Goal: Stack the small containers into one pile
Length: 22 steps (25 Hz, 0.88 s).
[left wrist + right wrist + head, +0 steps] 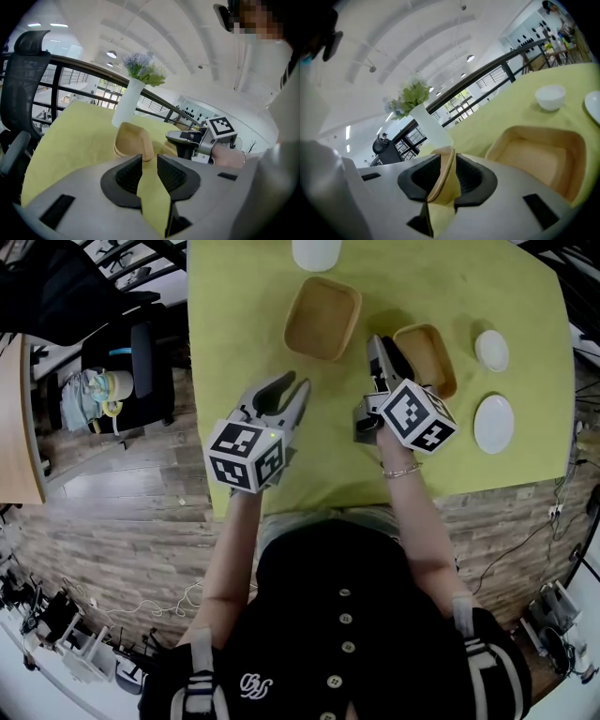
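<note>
Two tan rectangular containers lie on the yellow-green tablecloth [244, 324]: one [322, 317] far centre, one [427, 357] to its right. My right gripper [380, 345] hovers in the gap between them, just left of the right container [539, 154]. Its jaws stand open [447, 161]. The near rim of the other container [444, 171] shows between them, close to the left pad, with cloth visible beside it. My left gripper [292, 382] is nearer the table's front, open and empty [148, 161], pointing at the far container [133, 140].
A white vase with flowers [316, 253] [125, 105] stands at the far edge. A small white bowl [491, 350] [550, 97] and a white plate [493, 423] sit at the right. A black office chair [141, 362] stands left of the table.
</note>
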{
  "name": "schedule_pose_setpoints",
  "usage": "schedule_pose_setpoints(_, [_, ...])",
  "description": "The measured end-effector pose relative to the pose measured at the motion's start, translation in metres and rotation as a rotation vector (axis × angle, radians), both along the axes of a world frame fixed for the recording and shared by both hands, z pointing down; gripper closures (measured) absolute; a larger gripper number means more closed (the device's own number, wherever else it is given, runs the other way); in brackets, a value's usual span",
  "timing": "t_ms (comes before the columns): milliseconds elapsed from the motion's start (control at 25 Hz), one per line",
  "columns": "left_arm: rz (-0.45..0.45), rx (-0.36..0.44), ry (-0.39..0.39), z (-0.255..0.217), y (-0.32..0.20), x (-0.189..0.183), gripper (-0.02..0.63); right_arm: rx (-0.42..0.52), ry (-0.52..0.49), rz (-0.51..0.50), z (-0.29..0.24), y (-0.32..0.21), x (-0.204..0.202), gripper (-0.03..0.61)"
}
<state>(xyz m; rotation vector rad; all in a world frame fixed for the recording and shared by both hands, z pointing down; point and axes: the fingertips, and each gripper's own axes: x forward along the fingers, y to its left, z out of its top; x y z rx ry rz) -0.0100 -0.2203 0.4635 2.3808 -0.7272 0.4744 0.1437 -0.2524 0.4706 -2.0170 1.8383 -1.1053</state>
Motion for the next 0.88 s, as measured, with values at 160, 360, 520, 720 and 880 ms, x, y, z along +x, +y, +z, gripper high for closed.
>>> schedule_pose_setpoints(160, [0.02,0.007,-0.003,-0.004,0.011,0.01,0.514,0.008,0.134,-0.057,-0.017,0.013,0.014,0.476])
schedule_pose_setpoints(360, [0.03,0.01,-0.005,-0.006,0.024,0.023,0.514,-0.061,0.41,-0.227,-0.014,0.031,0.03,0.539])
schedule_pose_setpoints(520, [0.032,0.012,-0.009,-0.005,0.033,0.032,0.517,-0.142,0.618,-0.398,0.001,0.045,0.037,0.567])
schedule_pose_setpoints(720, [0.024,0.012,-0.013,-0.005,0.04,0.038,0.518,-0.179,0.688,-0.439,0.013,0.057,0.05,0.568])
schedule_pose_setpoints(880, [0.022,0.003,-0.026,-0.002,0.044,0.04,0.52,-0.199,0.731,-0.436,0.018,0.064,0.072,0.566])
